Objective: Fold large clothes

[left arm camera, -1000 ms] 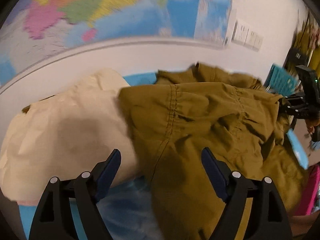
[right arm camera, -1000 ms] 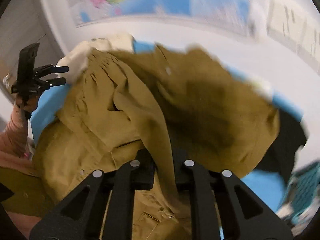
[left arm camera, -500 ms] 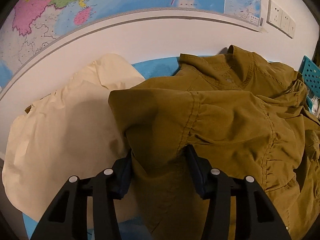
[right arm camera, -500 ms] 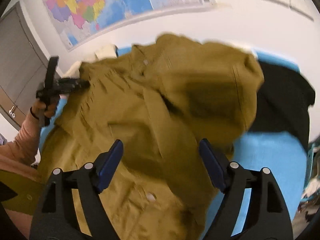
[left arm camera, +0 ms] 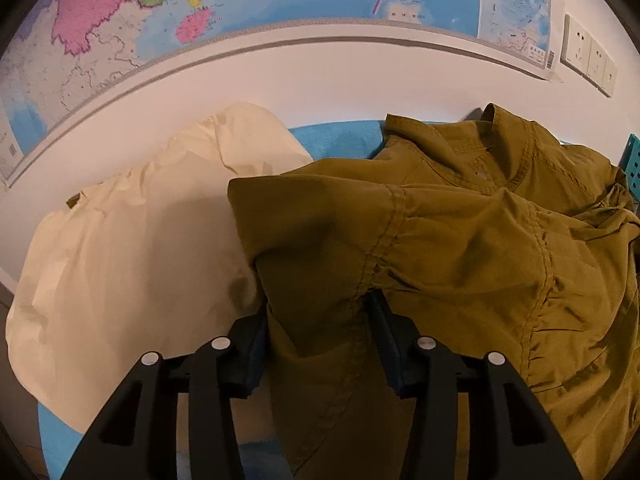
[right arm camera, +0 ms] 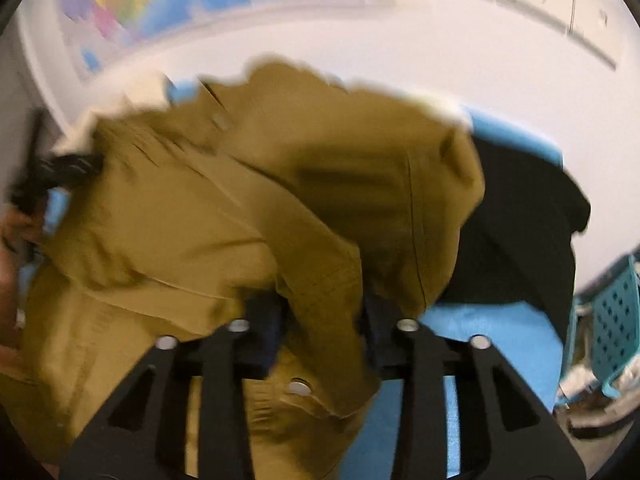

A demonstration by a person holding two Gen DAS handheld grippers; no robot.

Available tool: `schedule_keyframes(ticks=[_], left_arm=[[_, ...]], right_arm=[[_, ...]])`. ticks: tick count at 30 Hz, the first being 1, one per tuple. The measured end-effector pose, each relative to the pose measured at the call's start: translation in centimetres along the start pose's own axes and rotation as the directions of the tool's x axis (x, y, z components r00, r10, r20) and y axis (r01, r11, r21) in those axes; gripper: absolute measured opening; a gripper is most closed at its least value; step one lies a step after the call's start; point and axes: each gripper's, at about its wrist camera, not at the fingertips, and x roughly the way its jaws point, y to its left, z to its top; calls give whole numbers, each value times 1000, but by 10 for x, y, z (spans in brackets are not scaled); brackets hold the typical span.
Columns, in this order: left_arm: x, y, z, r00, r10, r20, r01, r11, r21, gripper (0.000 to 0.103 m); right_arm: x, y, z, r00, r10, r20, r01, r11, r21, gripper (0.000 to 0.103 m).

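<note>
An olive-brown jacket (left arm camera: 460, 240) lies crumpled on a blue-covered table (left arm camera: 340, 140). My left gripper (left arm camera: 318, 320) is shut on a fold of its sleeve or shoulder. In the right wrist view the same jacket (right arm camera: 240, 208) is blurred. My right gripper (right arm camera: 322, 320) is shut on a ridge of its fabric near a snap button (right arm camera: 298, 388). The left gripper (right arm camera: 60, 168) shows at the far left of that view, holding the jacket's other side.
A cream garment (left arm camera: 132, 264) lies left of the jacket. A black garment (right arm camera: 520, 232) lies to its right. A teal basket (right arm camera: 608, 320) stands off the table's right end. A wall map (left arm camera: 280, 8) and sockets (left arm camera: 588, 60) are behind.
The left gripper closed on the jacket's sleeve fold and still holds it. The right gripper let go, opened, then closed again on another ridge of the jacket.
</note>
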Motion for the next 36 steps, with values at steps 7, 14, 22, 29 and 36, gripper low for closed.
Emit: schedule_keyframes(ticks=[7,14,22,29,36], left_arm=[[-57,3,-15,988,-83,127,78,996,41,65],[-59,-35,-37,977,-198,78,179,963,203,67],[-16,-44,-44,988,-151,-24,153,976,158,67],[-43,-50,-57,981,-190,33,178,957,229,71],[-16,-58,-65,989,-147,-24,148,961,232,72]], right_arm=[[-74,15,-19,968,21,249,-26,1000,17,58],[-45,47,-5,978,113,175,-100,992,-78,46],[-4,18,-4,991,86,98,-91,994,56,34],[-49,63,-25,971,177,160,-165,982,-86,40],[-5,52,-44,982,185,32,-186,983,9,41]])
